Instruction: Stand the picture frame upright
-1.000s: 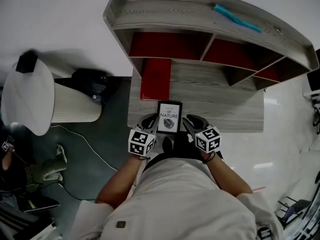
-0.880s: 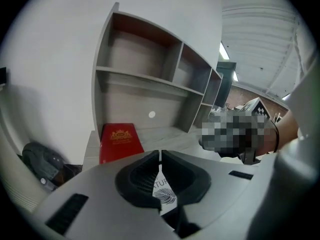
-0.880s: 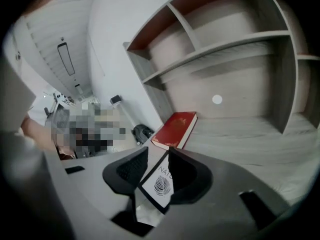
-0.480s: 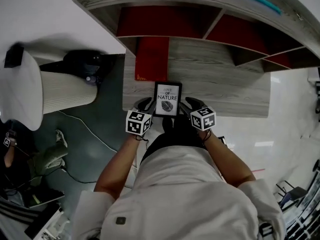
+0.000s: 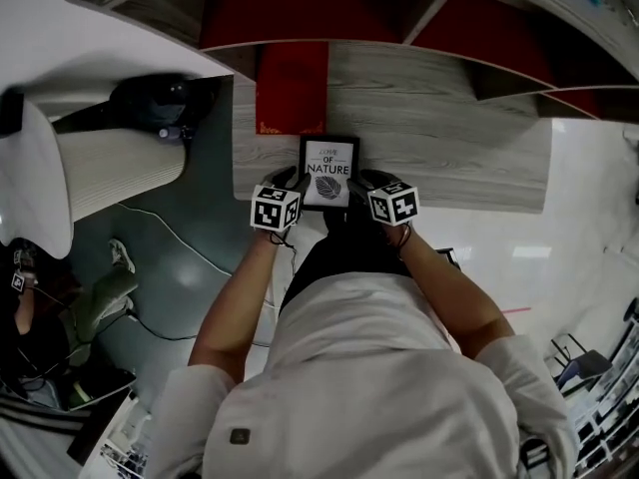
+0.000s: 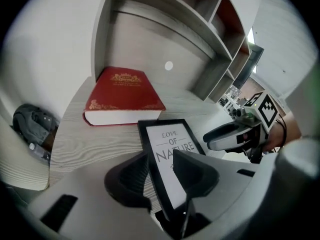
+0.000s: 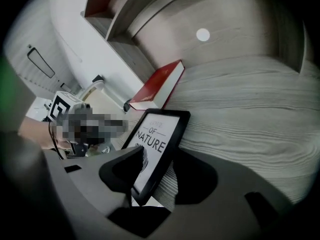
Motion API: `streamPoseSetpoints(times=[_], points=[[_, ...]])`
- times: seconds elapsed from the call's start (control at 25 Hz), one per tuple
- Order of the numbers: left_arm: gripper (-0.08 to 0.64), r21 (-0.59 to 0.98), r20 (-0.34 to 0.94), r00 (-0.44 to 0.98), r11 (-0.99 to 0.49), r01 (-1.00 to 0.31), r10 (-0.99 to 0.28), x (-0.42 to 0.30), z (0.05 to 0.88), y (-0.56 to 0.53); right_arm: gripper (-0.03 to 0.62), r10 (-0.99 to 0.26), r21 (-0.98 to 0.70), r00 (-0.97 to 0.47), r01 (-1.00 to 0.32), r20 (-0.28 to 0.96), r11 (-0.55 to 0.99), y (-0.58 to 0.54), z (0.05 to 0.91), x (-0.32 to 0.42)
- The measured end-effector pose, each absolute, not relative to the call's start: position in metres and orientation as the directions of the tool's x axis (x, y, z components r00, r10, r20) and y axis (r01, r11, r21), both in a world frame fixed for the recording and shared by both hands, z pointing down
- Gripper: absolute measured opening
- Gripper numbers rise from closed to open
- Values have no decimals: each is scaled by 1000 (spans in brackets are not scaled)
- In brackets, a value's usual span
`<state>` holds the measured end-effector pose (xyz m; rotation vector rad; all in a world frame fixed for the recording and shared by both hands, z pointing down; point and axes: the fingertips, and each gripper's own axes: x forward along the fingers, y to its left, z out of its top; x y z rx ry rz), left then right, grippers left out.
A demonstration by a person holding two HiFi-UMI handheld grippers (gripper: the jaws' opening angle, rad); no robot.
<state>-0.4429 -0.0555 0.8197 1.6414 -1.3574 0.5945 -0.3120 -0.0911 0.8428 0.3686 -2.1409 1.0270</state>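
Observation:
The black picture frame (image 5: 327,171) with a "Love of Nature" print lies face up near the front edge of the grey wooden desk (image 5: 449,163). My left gripper (image 5: 288,181) is at its left edge and my right gripper (image 5: 370,180) at its right edge. In the left gripper view the frame (image 6: 172,149) runs between the spread fingers of the left gripper (image 6: 161,160), with gaps showing. The right gripper view shows the frame (image 7: 156,134) the same way inside the right gripper (image 7: 161,156). Both sets of jaws have just been opening, and neither pad presses on the frame.
A red book (image 5: 292,88) lies flat on the desk just beyond the frame, under the shelf unit (image 5: 399,53) with red-backed cubbies. A white ribbed chair (image 5: 100,173) and a black bag (image 5: 160,98) are on the floor to the left.
Both grippers have come down with the frame from above the desk's front edge onto the desk. Their jaws now stand apart around its edges. The view has shifted closer to the shelf.

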Motion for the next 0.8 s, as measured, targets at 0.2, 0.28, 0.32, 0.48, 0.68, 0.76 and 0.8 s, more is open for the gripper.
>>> streamPoseSetpoints(times=[0.2,0.28,0.32,0.48,0.68,0.76,0.8], points=[[170,330,834,276,31,-943,-479,-443,841,-59,199,83,-569,-685,-523,723,635,-93,856,-315],[172,327,843,266,51,-944,-468,-446,848,-60,199,92,-566,-679,-521,729,639,-96,859,-316],[172,325,847,263,58,-944,-461,-447,851,-61,199,97,-566,-676,-520,731,640,-97,861,-317],[173,329,858,268,69,-942,-438,-446,859,-65,199,129,-578,-671,-505,730,641,-96,866,-323],[175,317,864,255,74,-946,-435,-444,862,-67,201,128,-574,-658,-525,742,629,-97,868,-326],[172,309,866,247,78,-948,-435,-445,863,-67,199,114,-561,-643,-552,757,617,-98,870,-326],[166,307,868,242,84,-948,-435,-445,864,-67,194,105,-548,-630,-568,769,614,-98,871,-326]])
